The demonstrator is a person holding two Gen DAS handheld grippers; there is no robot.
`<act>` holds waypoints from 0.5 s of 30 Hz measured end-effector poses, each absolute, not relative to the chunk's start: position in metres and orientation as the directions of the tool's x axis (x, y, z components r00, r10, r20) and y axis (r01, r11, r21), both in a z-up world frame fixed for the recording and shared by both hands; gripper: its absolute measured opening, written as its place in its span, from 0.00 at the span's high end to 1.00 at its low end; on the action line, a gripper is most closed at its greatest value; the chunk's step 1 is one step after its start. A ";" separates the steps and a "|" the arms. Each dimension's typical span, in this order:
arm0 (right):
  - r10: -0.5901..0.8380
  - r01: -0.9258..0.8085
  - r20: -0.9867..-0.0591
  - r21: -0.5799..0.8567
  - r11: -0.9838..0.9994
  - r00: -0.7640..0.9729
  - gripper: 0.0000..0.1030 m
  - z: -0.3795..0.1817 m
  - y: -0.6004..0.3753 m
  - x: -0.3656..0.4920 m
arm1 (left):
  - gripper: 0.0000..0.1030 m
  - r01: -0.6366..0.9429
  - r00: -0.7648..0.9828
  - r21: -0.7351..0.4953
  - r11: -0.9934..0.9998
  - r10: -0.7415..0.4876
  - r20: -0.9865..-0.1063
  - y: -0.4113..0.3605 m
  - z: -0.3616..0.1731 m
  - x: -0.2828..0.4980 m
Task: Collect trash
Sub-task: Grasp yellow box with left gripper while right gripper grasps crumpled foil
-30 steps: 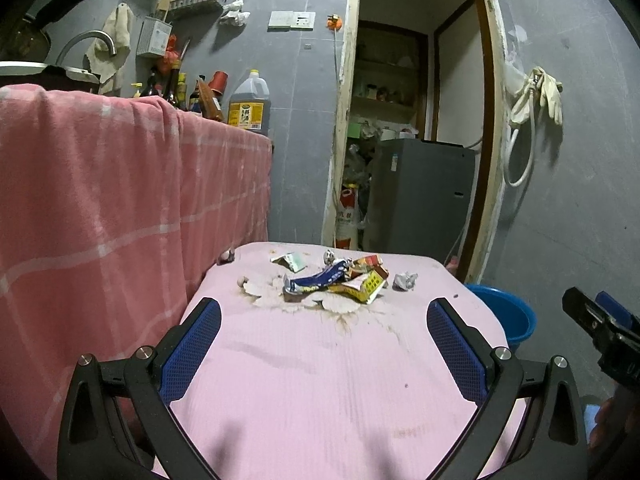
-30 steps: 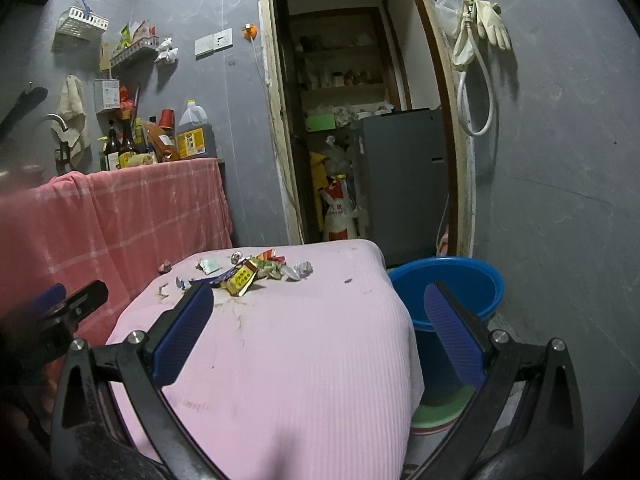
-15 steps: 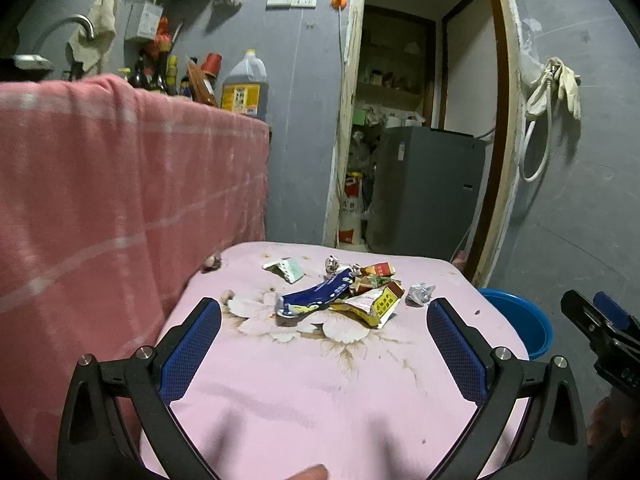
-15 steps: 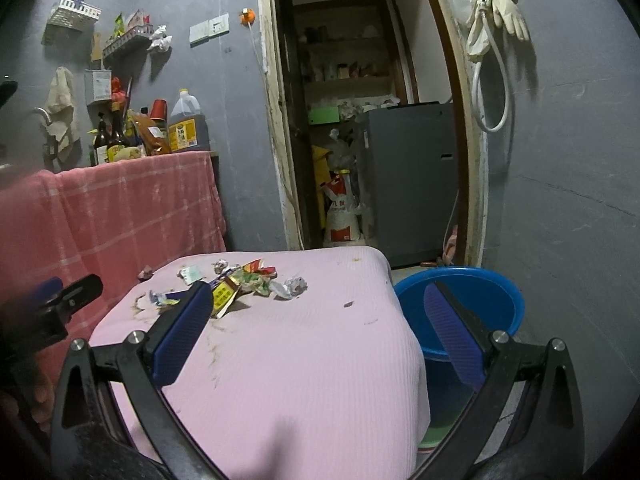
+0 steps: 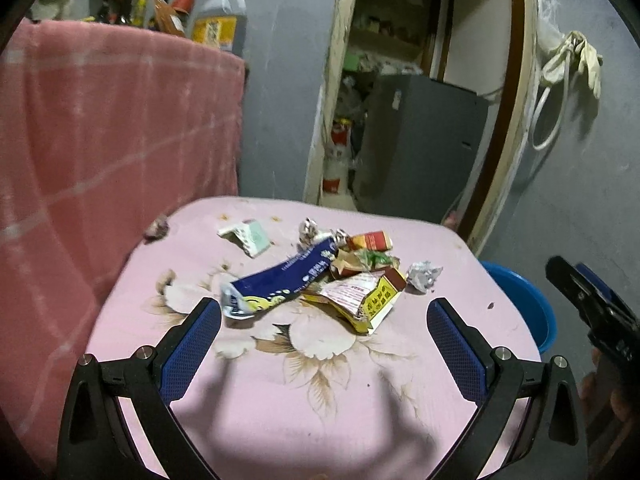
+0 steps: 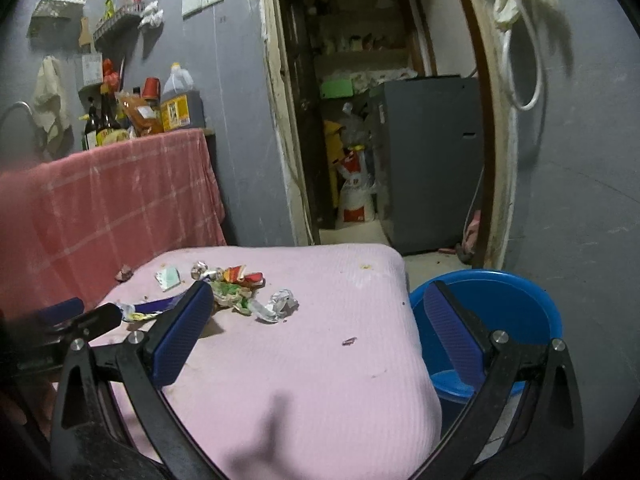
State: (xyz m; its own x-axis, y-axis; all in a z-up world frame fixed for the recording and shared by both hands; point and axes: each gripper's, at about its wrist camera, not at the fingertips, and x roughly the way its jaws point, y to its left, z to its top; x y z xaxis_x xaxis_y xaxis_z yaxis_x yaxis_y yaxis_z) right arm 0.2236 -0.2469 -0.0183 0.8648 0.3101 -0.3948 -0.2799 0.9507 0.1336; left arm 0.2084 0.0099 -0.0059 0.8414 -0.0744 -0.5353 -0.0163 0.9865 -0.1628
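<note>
A heap of trash lies on the pink table [image 5: 320,392]: a blue wrapper [image 5: 280,284], a yellow and red carton [image 5: 368,300], a crumpled white paper ball [image 5: 424,274], a red packet [image 5: 370,240] and a pale green packet [image 5: 248,236]. My left gripper [image 5: 324,344] is open just short of the heap, the blue wrapper's end near its left finger. My right gripper [image 6: 316,328] is open over the table's right edge [image 6: 412,320], with the paper ball [image 6: 280,304] ahead of it. A blue bucket [image 6: 508,312] stands on the floor right of the table.
A counter draped in red checked cloth [image 5: 112,128] rises left of the table, with bottles and an oil jug [image 5: 218,24] on top. A doorway behind shows a grey cabinet [image 5: 416,148] and a sack [image 6: 356,196]. A small pinkish scrap [image 5: 158,228] lies at the table's left edge.
Both grippers have moved forward and lower toward the trash heap, which now looks larger and closer. The blue bucket sits nearer the right gripper. Both stay open.
</note>
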 end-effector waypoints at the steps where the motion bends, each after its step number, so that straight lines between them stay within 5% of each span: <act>1: 0.318 -0.289 -0.409 0.133 0.948 0.855 0.00 -0.021 -0.246 0.230 | 0.02 -0.010 0.830 -0.164 0.986 -0.083 -0.551 0.010 -0.008 0.214; 6: 0.374 -0.348 -0.467 0.146 0.926 0.801 0.01 -0.034 -0.241 0.259 | 0.04 0.019 0.797 -0.166 0.986 -0.115 -0.592 0.006 -0.015 0.230; 15: 0.420 -0.448 -0.608 0.116 0.887 0.674 0.21 -0.063 -0.212 0.303 | 0.42 0.085 0.725 -0.199 0.976 -0.197 -0.660 0.002 -0.029 0.260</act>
State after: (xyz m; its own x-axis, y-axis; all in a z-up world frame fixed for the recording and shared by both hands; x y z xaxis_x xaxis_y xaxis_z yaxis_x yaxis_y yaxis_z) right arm 0.3032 -0.2116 -0.0631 0.6741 0.4195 -0.6079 -0.4475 0.8868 0.1157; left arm 0.2596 0.0016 -0.0289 0.7250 -0.1974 -0.6598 0.0846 0.9763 -0.1991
